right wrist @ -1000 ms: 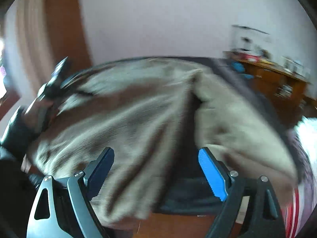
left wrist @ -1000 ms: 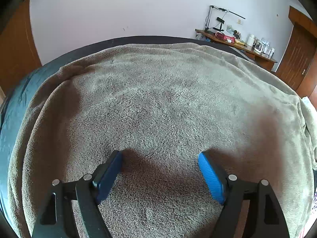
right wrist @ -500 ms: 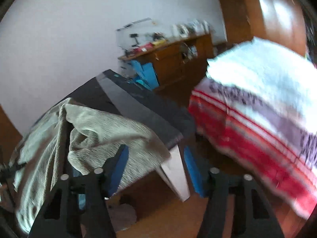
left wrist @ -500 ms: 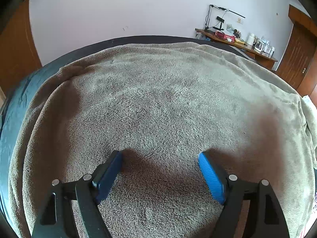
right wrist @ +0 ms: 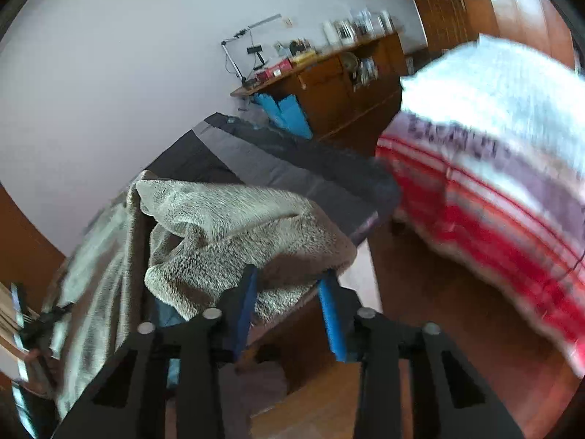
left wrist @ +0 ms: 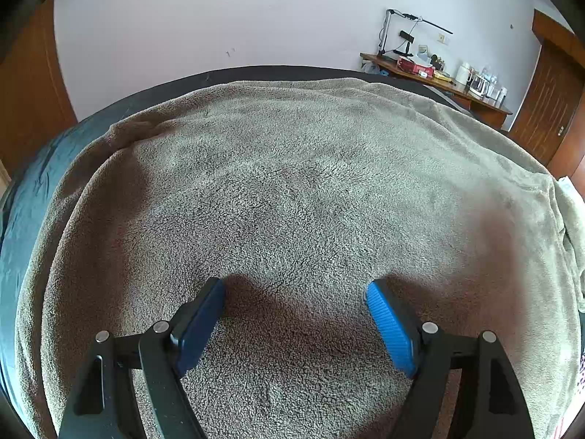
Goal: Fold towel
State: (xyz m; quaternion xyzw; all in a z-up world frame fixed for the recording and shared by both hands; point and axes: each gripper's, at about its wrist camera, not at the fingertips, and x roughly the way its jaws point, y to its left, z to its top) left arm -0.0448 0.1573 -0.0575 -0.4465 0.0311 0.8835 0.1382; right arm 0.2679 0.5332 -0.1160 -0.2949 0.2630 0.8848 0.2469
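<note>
A grey-brown fleecy towel [left wrist: 292, 183] lies spread over the dark-covered table [left wrist: 33, 190]. My left gripper [left wrist: 294, 289] stands open with both blue pads down on the towel's near part and only flat pile between them. In the right wrist view a bunched corner of the towel [right wrist: 237, 226] hangs over the table's corner [right wrist: 365, 190]. My right gripper [right wrist: 289, 274] is closing its jaws there. The towel's hanging fold fills the narrow gap, and both pads touch it.
A red, white and grey striped blanket [right wrist: 493, 201] lies blurred to the right of the table. A wooden sideboard [right wrist: 347, 84] with a lamp and jars stands by the far wall. Wood floor [right wrist: 420, 329] shows below the table's corner. A brown door [left wrist: 548, 109] is at far right.
The right view has swung and rolled from above the towel to the table's right corner, and its jaws have narrowed around the towel's hanging corner. The left gripper has not moved.
</note>
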